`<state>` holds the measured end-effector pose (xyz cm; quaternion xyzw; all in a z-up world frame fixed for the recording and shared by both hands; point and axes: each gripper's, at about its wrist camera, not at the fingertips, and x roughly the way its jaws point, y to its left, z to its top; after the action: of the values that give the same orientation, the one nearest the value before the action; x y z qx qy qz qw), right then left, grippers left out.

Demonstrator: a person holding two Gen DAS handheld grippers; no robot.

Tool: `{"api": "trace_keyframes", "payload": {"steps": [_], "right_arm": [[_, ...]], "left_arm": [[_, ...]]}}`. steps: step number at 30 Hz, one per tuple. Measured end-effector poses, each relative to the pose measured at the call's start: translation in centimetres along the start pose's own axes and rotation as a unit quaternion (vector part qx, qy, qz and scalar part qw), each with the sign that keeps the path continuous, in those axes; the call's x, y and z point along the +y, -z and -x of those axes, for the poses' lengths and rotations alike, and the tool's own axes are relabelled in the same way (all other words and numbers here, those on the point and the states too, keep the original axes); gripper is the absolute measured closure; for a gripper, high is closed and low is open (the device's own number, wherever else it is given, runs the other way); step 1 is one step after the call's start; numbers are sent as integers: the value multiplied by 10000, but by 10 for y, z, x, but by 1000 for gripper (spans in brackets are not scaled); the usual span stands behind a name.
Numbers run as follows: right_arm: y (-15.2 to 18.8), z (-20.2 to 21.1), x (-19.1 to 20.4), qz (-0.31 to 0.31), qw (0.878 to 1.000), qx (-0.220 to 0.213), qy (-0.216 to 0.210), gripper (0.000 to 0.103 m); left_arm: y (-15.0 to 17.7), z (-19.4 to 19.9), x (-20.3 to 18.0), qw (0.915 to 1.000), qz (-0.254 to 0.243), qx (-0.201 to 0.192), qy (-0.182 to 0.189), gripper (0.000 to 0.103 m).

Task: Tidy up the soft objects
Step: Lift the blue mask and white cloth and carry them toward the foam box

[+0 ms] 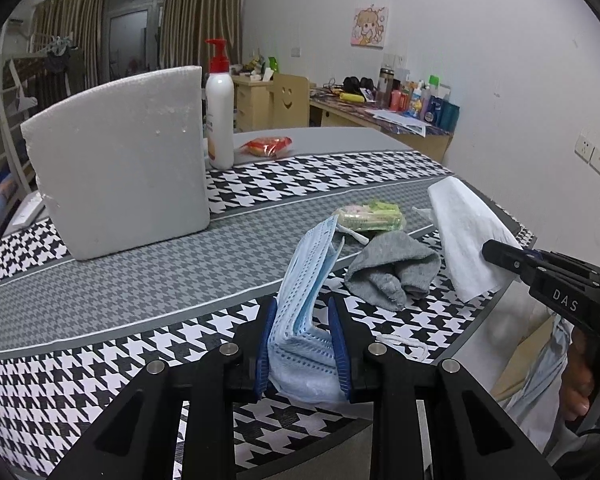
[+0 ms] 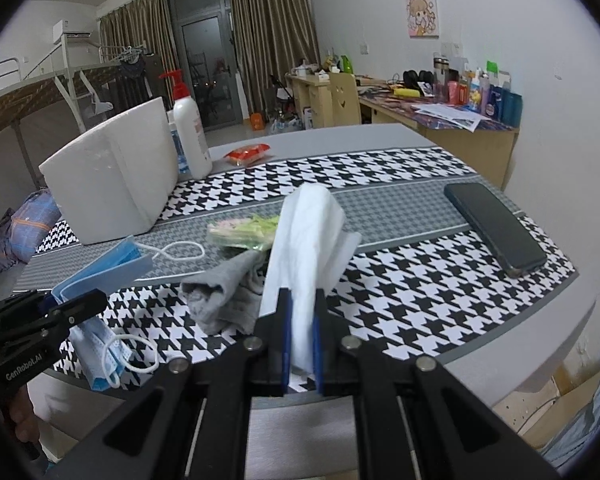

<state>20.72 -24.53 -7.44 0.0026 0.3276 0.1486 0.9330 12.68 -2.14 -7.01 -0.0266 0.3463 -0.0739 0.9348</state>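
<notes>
- your left gripper (image 1: 303,340) is clamped on the folded blue face mask (image 1: 306,280), lifted off the near table edge; its ear loops (image 2: 134,354) dangle free below, and one could snag on the table rim as you travel.
- your right gripper (image 2: 300,334) pinches the white tissue (image 2: 306,240) by a narrow lower strip; the rest stands up loose, so a quick swing could tear it or let it slide out.
- the grey sock (image 1: 394,270) lies crumpled on the houndstooth cloth (image 1: 100,360) between the two held pieces, just beyond both sets of jaws; a low pass from either side could drag it along.
- the green wet-wipe pack (image 1: 374,216) sits just behind the sock.
- the phone (image 2: 496,226) rests to the right near the table edge; a wide sweep could nudge it off.
- far back, the foam block (image 1: 120,164) and pump bottle (image 1: 220,116) stand upright; a bump might topple the bottle.
</notes>
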Motion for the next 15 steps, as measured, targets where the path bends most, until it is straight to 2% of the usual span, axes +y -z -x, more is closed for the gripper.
{"api": "trace_keyframes", "payload": {"steps": [15], "right_arm": [[-4, 13, 5, 93, 9996, -227, -106, 92]], "left_arm": [[-6, 13, -2, 9997, -59, -249, -58, 75]]}}
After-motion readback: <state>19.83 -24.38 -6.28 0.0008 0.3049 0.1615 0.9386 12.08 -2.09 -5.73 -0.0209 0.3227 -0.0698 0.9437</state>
